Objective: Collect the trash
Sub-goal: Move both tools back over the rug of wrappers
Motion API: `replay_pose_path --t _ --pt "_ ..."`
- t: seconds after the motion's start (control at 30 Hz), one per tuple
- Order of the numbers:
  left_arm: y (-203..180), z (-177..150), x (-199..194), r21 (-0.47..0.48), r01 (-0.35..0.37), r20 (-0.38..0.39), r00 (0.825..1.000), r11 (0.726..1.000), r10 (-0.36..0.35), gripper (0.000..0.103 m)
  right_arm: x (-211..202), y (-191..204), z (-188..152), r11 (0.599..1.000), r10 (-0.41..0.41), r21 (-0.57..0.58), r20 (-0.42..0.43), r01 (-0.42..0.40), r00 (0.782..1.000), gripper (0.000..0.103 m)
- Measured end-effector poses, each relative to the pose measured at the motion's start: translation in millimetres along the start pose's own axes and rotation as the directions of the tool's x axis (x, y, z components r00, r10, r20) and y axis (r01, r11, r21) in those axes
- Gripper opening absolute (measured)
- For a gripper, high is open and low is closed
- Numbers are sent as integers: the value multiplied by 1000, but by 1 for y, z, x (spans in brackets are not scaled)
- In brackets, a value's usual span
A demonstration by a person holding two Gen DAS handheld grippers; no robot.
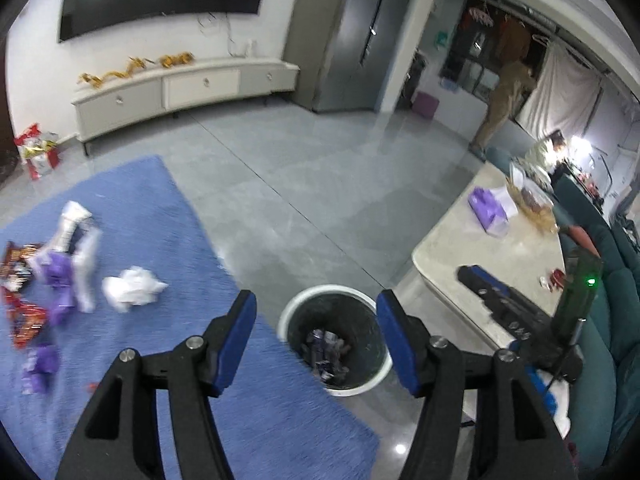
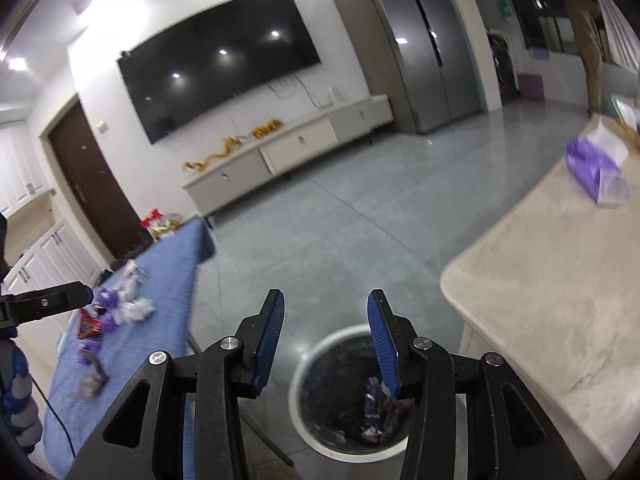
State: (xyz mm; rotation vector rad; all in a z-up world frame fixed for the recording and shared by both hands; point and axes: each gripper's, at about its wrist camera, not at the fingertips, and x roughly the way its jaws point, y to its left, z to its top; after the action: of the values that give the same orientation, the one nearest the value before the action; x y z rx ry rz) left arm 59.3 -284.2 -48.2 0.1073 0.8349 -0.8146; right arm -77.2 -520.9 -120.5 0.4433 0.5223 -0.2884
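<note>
A white-rimmed trash bin with a dark liner stands on the grey floor and holds several wrappers. My left gripper is open and empty above it. The bin also shows in the right wrist view, with wrappers inside. My right gripper is open and empty, just above the bin's rim. On the blue cloth surface lie a crumpled white tissue, purple wrappers, red snack wrappers and a white packet. The same trash shows in the right wrist view.
A beige stone table stands right of the bin, with a purple tissue pack on it. The right gripper's body shows over the table. A TV cabinet lines the far wall. A person stands far right.
</note>
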Motion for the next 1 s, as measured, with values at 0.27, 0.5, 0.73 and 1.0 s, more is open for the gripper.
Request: replay_pose_path --t 0.27,0.5,0.73,1.0 --pt "74 -9 -110 -51 -121 170 977 991 128 66 -43 66 27 990 80 -125 84 -69 993 45" --pt "147 -35 -195 -142 -231 267 927 962 262 70 -69 131 44 967 147 -229 127 -115 981 49" --pt "208 -74 -263 -239 -307 329 867 921 374 73 -79 189 51 938 198 -310 121 -152 973 51" --pt "256 -117 -288 -322 -306 334 849 896 410 73 -74 254 48 907 242 -369 67 -201 968 52"
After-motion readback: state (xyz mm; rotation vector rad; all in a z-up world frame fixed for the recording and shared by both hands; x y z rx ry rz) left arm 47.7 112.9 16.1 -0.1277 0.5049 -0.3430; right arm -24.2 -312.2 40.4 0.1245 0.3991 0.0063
